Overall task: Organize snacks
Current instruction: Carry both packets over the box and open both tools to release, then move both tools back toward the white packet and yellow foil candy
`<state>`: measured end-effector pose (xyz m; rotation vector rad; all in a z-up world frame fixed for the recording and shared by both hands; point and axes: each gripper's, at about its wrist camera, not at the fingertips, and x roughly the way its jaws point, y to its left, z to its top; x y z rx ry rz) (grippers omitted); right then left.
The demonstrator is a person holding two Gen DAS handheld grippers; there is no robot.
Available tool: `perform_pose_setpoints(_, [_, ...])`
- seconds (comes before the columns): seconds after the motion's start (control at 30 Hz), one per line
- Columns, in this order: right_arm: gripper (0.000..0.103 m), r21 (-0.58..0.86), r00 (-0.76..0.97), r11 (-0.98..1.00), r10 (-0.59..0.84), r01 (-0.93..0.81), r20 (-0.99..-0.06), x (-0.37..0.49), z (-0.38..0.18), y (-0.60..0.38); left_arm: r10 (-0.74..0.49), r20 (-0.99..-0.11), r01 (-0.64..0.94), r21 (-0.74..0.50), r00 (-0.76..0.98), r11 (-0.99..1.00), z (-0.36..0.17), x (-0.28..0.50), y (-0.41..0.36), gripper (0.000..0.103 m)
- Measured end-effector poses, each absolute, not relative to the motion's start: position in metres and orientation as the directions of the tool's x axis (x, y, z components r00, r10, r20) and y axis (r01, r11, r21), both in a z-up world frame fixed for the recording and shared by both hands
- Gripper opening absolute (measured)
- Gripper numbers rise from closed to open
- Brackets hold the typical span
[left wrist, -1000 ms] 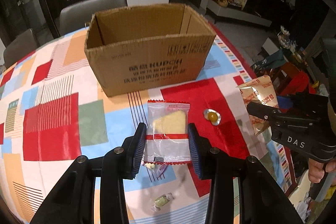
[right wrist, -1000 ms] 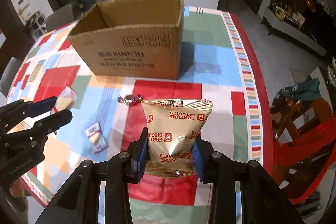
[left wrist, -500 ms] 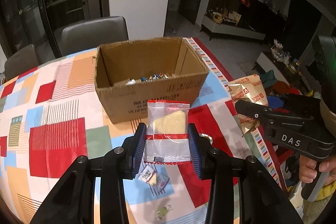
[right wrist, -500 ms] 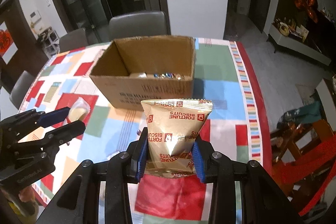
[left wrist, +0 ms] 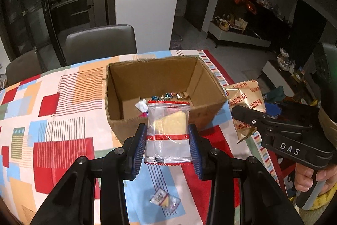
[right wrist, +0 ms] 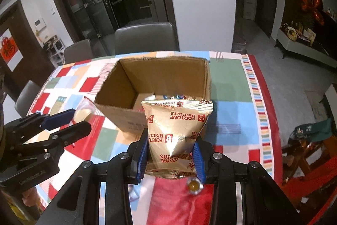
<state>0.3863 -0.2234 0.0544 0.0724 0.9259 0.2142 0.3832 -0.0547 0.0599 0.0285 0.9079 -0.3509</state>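
Both claws loaded and held up in front of the cardboard box [left wrist: 166, 85].

The left claw [left wrist: 167, 146] is clamped on a clear cracker packet [left wrist: 167, 132] with a red band, held upright just short of the box's near wall; the right claw [right wrist: 170, 154] pinches a gold biscuit bag [right wrist: 178, 125] printed "FORTUNE BISCUITS", also upright before the box's near wall. Inside the box, shiny wrapped candies [left wrist: 170, 96] lie along the far side. The left view alone catches "DAS" on the right claw's body and two small wrapped sweets [left wrist: 165, 200] on the patchwork surface [left wrist: 61, 153] nearer than the box. The right view alone shows a yellow candy [right wrist: 194, 185] on the surface just under its blue pads [right wrist: 198, 161], plus printed lettering on the box's near wall, too blurred to read.
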Motion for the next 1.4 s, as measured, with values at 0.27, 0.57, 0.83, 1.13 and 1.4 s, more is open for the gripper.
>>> perform_pose_setpoints(0.27, [0.038, 0.157, 0.619, 0.974, 0.225, -0.163, -0.753, 0.417, 0.055, -0.218, -0.282, -0.765, 0.297, -0.125, 0.579, 0.947, 0.056, 0.414, -0.052, 0.039])
perform_pose_setpoints(0.57, [0.038, 0.168, 0.638, 0.972, 0.233, -0.161, -0.734, 0.443, 0.048, -0.220, -0.307, -0.746, 0.297, -0.153, 0.591, 0.943, 0.048, 0.443, -0.052, 0.039])
perform_pose_setpoints(0.83, [0.043, 0.160, 0.663, 0.977, 0.215, -0.144, -0.717, 0.464, 0.042, -0.219, -0.275, -0.736, 0.270, -0.130, 0.618, 0.954, 0.044, 0.463, -0.052, 0.056])
perform_pose_setpoints(1.13, [0.059, 0.100, 0.705, 0.986, 0.163, -0.130, -0.690, 0.442, 0.043, -0.219, -0.243, -0.704, 0.269, -0.076, 0.668, 0.960, 0.045, 0.438, -0.047, 0.063])
perform_pose_setpoints(1.4, [0.059, 0.057, 0.740, 0.983, 0.168, -0.173, -0.652, 0.396, 0.050, -0.215, -0.258, -0.668, 0.279, -0.077, 0.698, 0.957, 0.052, 0.392, -0.043, 0.063])
